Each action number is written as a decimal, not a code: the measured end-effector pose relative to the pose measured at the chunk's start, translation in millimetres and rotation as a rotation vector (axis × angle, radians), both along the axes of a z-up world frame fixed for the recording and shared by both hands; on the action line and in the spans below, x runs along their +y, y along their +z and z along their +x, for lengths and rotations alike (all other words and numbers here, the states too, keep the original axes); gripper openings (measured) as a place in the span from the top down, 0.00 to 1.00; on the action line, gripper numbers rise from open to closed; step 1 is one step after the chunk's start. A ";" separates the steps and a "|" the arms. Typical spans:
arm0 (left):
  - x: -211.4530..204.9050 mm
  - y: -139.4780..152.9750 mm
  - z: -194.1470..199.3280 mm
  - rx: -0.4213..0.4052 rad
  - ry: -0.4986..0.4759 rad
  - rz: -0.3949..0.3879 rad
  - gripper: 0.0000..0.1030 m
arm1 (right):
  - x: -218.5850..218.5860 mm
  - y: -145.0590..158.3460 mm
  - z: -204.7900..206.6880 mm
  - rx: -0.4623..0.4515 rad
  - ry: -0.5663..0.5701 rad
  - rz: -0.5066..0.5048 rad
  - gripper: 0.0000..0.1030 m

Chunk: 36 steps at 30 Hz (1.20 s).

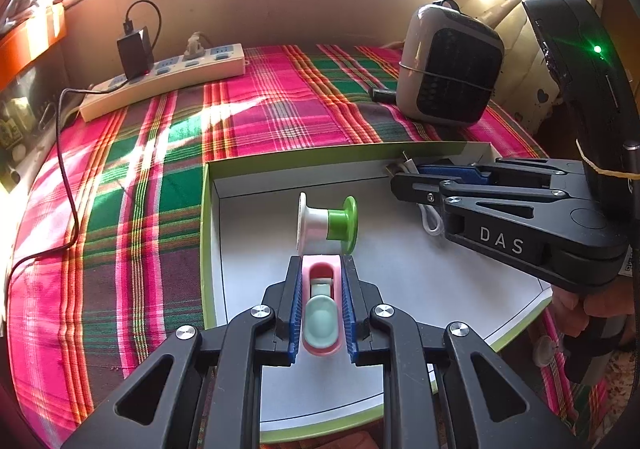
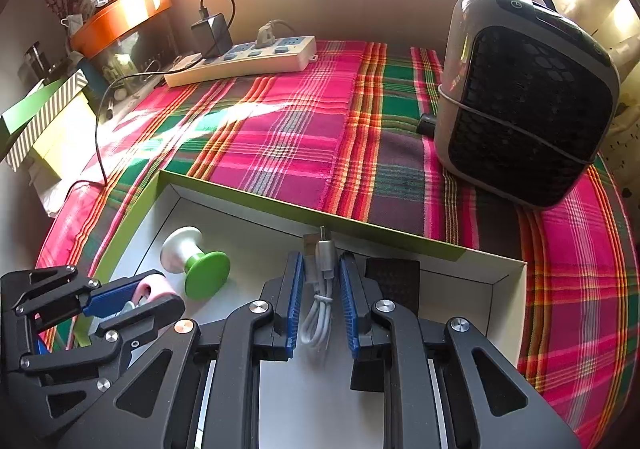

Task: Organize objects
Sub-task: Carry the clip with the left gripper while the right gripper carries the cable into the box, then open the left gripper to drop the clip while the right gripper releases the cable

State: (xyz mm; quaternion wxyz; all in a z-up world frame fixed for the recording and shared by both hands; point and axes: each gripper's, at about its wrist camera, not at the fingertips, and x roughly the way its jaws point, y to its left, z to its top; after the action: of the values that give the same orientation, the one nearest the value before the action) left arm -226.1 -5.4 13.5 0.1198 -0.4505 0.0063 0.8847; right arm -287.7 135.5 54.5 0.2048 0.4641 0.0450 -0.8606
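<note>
Pink plastic, some small dispenser-like piece (image 1: pixel 321 305), sits clamped between the blue pads of the left gripper (image 1: pixel 321 305) over the white floor of the green-edged box (image 1: pixel 206 233), just short of the white-and-green spool (image 1: pixel 328 225). To the right, the right gripper (image 2: pixel 320 301) straddles a coiled white cable (image 2: pixel 319 305), whether pinched I cannot tell. Lower the pink piece flat before letting go, clear of the spool.

Right tongs (image 2: pixel 320 301) straddle white cable (image 2: pixel 319 313) in box (image 2: pixel 516 289).
</note>
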 end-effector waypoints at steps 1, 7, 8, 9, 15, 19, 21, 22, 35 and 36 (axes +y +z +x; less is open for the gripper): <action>-0.3 -1.1 -0.9 -0.003 0.003 -0.002 0.85 | -0.7 0.2 0.0 0.001 0.000 0.003 0.81; -1.7 -3.3 -2.0 -0.011 0.014 -0.002 0.85 | -6.3 -0.6 0.2 0.014 0.009 0.033 0.81; -1.8 -3.3 -1.9 -0.010 0.015 -0.002 0.85 | -6.7 -0.5 -0.1 0.015 0.008 0.034 0.81; -1.8 -3.2 -2.0 -0.011 0.015 -0.002 0.85 | -7.0 -0.7 -0.1 0.016 0.006 0.034 0.81; -2.2 -3.5 -2.1 -0.012 0.016 -0.002 0.85 | -8.2 -1.4 0.7 0.011 0.003 0.030 0.81; -2.3 -3.4 -2.1 -0.012 0.015 -0.003 0.84 | -8.0 -2.9 -0.2 -0.003 -0.007 0.023 0.81; -2.1 -3.4 -2.0 -0.012 0.015 -0.004 0.84 | -8.2 -2.9 -0.2 -0.004 -0.009 0.022 0.81; -2.0 -3.5 -2.1 -0.012 0.014 -0.005 0.84 | -8.2 -2.9 -0.2 -0.002 -0.010 0.021 0.81; -1.0 -3.9 -2.2 -0.012 0.013 -0.005 0.75 | -7.4 -3.4 0.6 -0.003 -0.021 0.020 0.80; -1.1 -3.5 -1.8 -0.012 0.014 -0.003 0.74 | -7.4 -3.3 0.6 -0.002 -0.020 0.020 0.79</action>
State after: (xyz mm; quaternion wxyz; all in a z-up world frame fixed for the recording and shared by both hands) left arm -227.8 -6.5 10.1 0.1128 -0.4560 0.0039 0.8828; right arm -287.1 128.1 51.1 0.1915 0.4675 0.0488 -0.8616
